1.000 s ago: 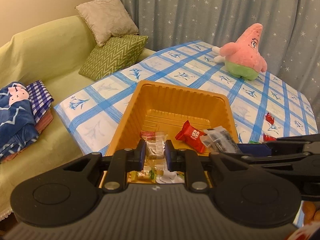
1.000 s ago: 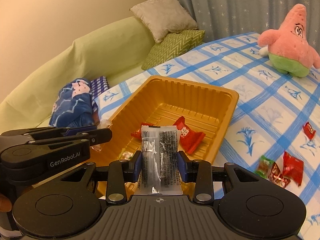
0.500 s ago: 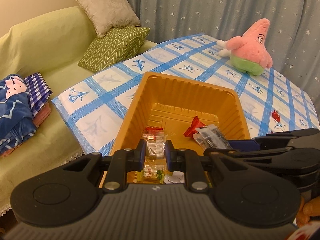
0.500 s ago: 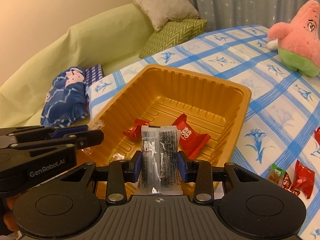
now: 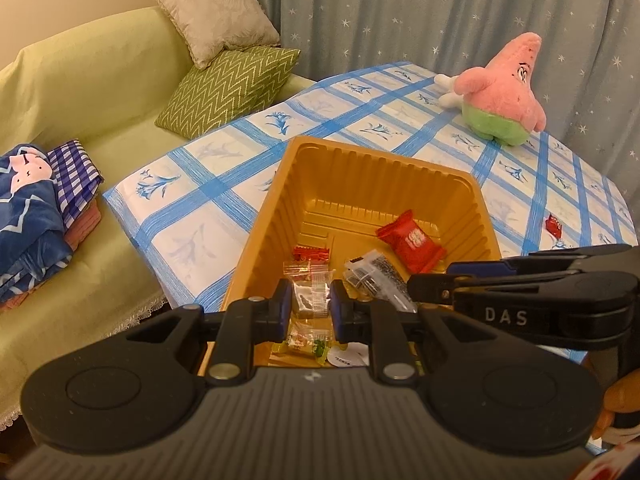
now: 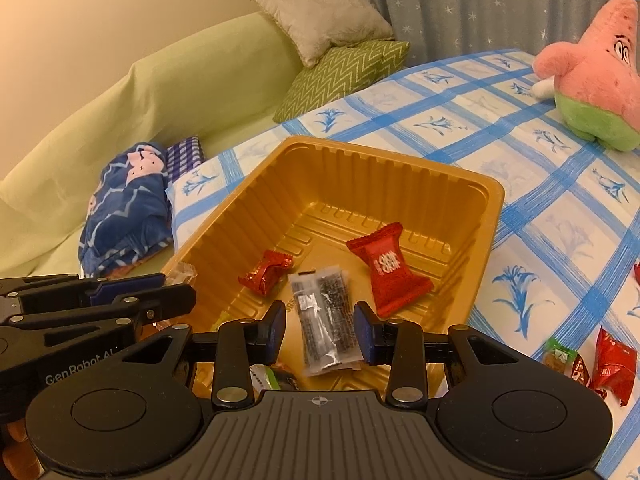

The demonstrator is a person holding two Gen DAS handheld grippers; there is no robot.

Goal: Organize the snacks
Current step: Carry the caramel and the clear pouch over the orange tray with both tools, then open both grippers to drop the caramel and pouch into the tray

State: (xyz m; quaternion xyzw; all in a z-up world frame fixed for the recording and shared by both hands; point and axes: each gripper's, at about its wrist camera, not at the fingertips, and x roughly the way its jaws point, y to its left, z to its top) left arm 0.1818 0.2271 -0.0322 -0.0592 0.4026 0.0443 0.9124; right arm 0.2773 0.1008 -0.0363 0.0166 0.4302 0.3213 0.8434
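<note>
Snacks lie partly in the tray [image 6: 490,216] and partly out on the tablecloth [image 6: 560,216]. We hold our left gripper [image 5: 311,308] over the tray's near end, its jaws clenched on a clear packet [image 5: 310,294]. Our right gripper [image 6: 320,326] hangs just beside it, also over the tray. A dark sachet [image 6: 326,320] sits between its jaws; in the right wrist view we see slight gaps beside the pads, so we cannot tell whether it is gripped or already lying loose. On the tray floor we see a big red pack [image 6: 388,268] toward the far side and a small red candy [image 6: 266,274] left of the sachet. At the tray's near wall lies a small green-and-yellow sweet [image 5: 310,340]. Right of the tray, on the cloth, are two more red packs [image 6: 612,364] and a green one [image 6: 560,354]. A pink plush [image 6: 592,76] stands at the far corner.
</note>
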